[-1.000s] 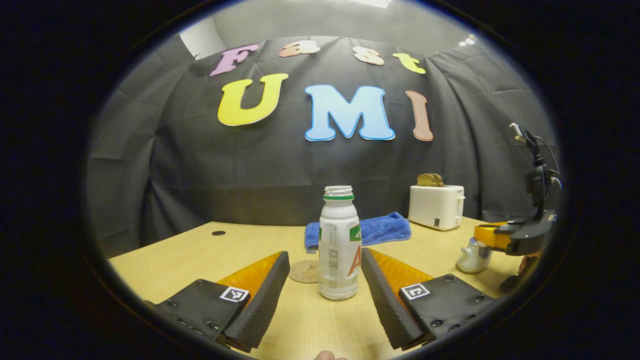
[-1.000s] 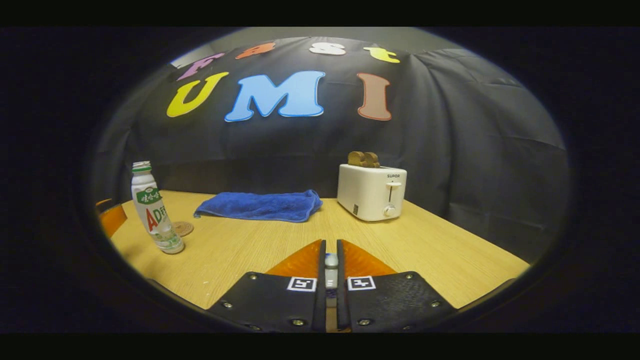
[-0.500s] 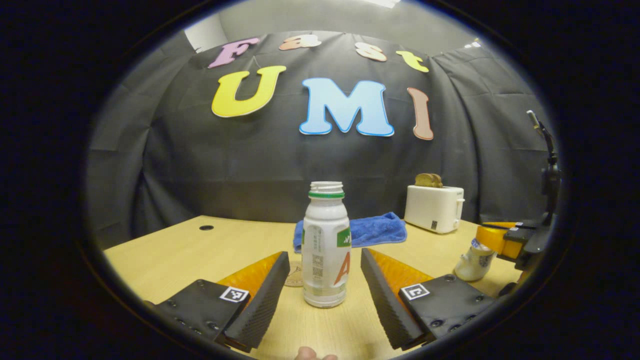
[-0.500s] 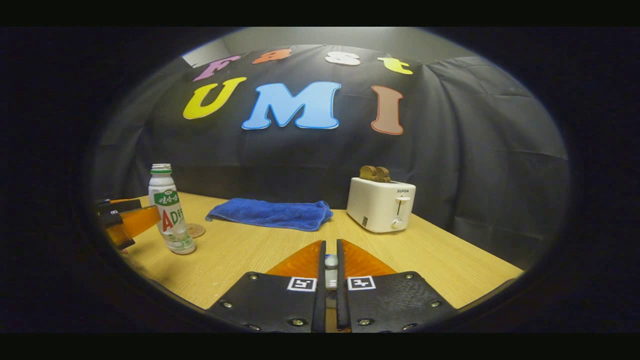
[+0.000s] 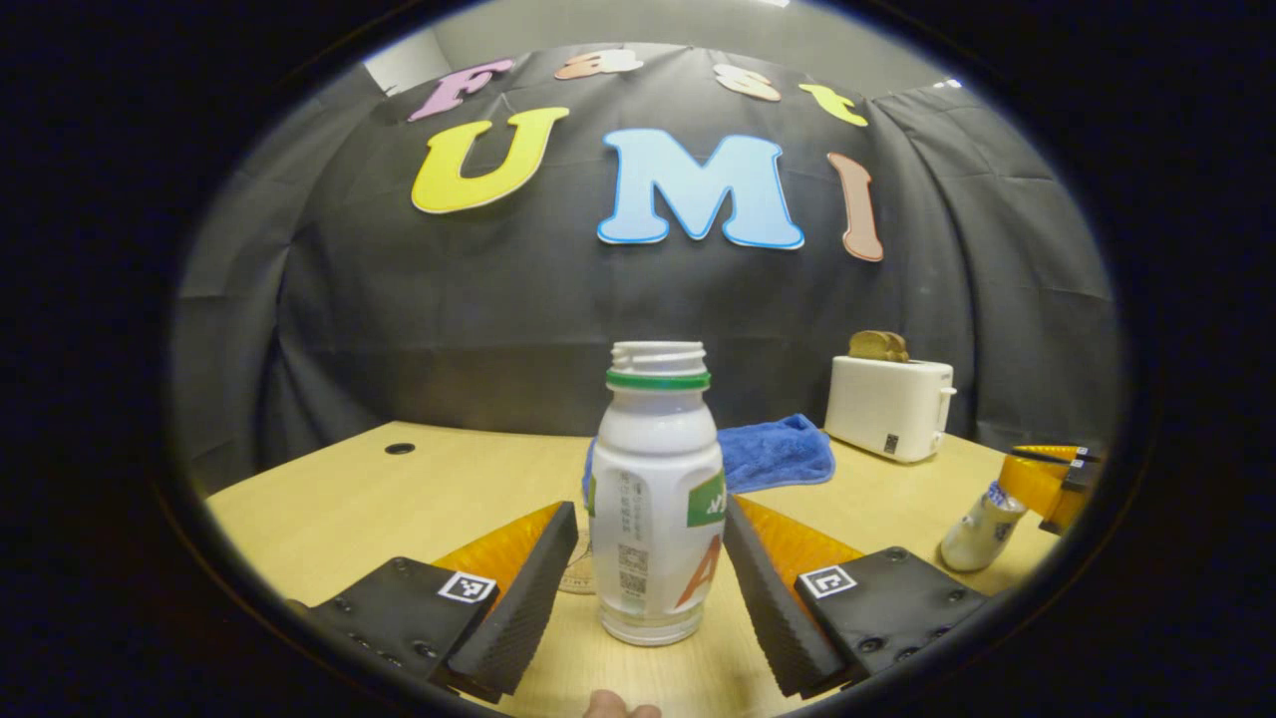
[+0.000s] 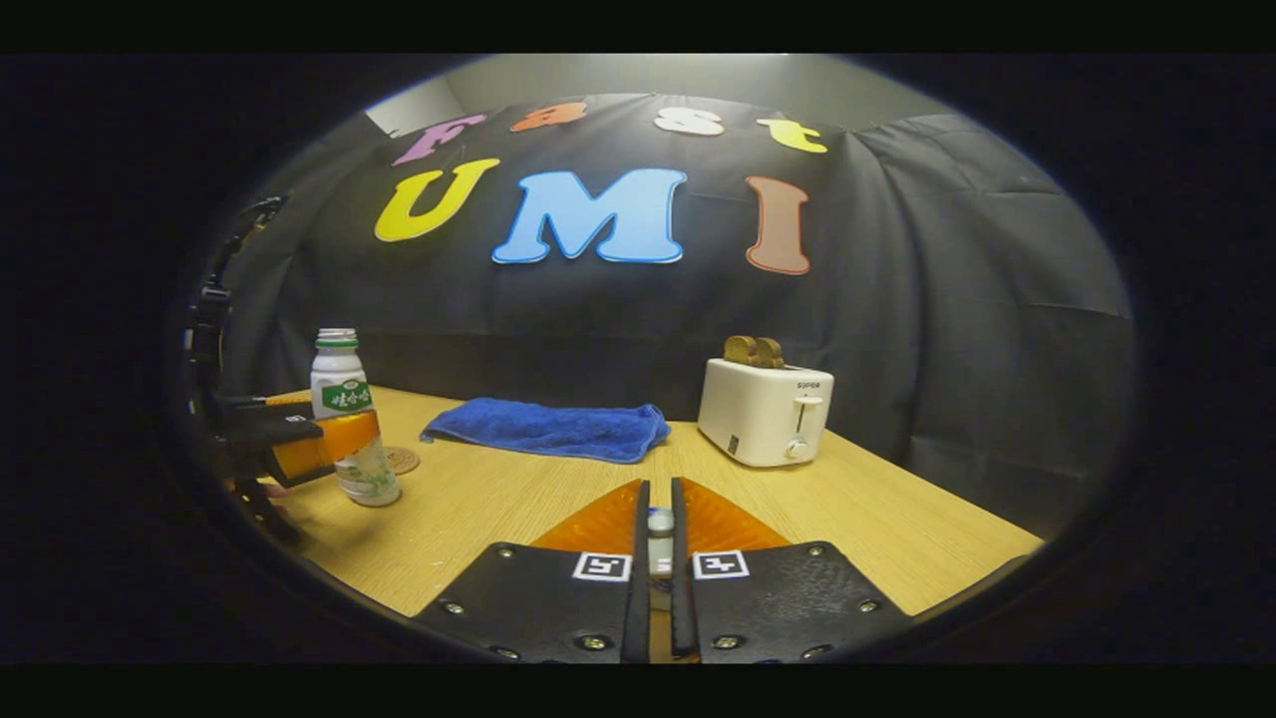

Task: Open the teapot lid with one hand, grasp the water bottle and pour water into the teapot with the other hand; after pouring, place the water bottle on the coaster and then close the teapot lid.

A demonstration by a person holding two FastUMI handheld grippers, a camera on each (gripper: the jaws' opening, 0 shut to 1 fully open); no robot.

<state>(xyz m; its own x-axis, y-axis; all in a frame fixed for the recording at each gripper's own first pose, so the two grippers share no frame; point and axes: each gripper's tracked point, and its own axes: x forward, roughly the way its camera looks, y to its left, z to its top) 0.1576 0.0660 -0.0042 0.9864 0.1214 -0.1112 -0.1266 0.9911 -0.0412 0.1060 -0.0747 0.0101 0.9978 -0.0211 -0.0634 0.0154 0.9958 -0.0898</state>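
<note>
A white water bottle (image 5: 658, 499) with a green neck ring and no cap stands on the wooden table (image 5: 399, 509). My left gripper (image 5: 648, 543) is open, with one finger on each side of the bottle's lower half. The right finger is close against the label and a small gap remains on the left. A round coaster (image 5: 576, 576) lies just behind the bottle. In the right gripper view, my right gripper (image 6: 659, 524) is shut on the small white and blue knob of the teapot lid (image 6: 660, 522). The white teapot (image 5: 979, 531) sits at far right under that gripper (image 5: 1042, 479).
A blue towel (image 5: 778, 454) lies at the back of the table, with a white toaster (image 5: 887, 404) holding bread to its right. A cable hole (image 5: 400, 449) is at the far left. The right gripper view shows the bottle (image 6: 341, 379), left gripper (image 6: 344, 444), coaster (image 6: 403, 460), towel (image 6: 548, 429) and toaster (image 6: 766, 411).
My left gripper has moved forward, so the bottle now stands between its fingers and looks larger. The right gripper has stayed shut on the lid knob and shifted slightly.
</note>
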